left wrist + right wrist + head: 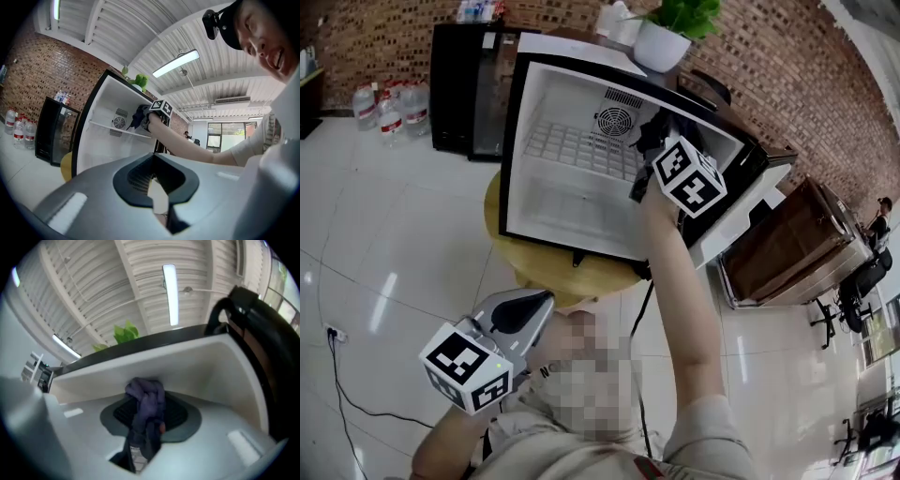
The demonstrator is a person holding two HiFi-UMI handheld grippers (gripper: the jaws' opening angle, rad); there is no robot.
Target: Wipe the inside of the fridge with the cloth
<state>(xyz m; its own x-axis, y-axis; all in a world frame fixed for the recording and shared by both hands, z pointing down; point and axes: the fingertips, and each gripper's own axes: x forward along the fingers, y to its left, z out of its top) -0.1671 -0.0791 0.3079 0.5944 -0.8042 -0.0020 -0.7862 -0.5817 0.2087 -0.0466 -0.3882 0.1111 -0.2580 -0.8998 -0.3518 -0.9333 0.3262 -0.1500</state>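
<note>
A small white-lined fridge [517, 141] stands open on a round wooden table [553, 272]. My right gripper [649, 142] reaches into its upper right part, shut on a dark bluish cloth [656, 127]. In the right gripper view the cloth [149, 399] is bunched between the jaws of the right gripper [147, 420], close to the fridge's white inner wall [197, 366]. My left gripper [539, 305] hangs low in front of the table, away from the fridge, shut with nothing in it. The left gripper view shows the shut left gripper [152, 180], the fridge [105, 136] and the cloth [139, 115] beyond.
Inside the fridge are a wire shelf [581, 150] and a round fan grille [616, 120]. A potted plant [670, 33] sits on top. The fridge door [741, 211] stands open at right. A black cabinet [459, 84], water bottles [389, 108] and a floor cable [337, 375] lie left.
</note>
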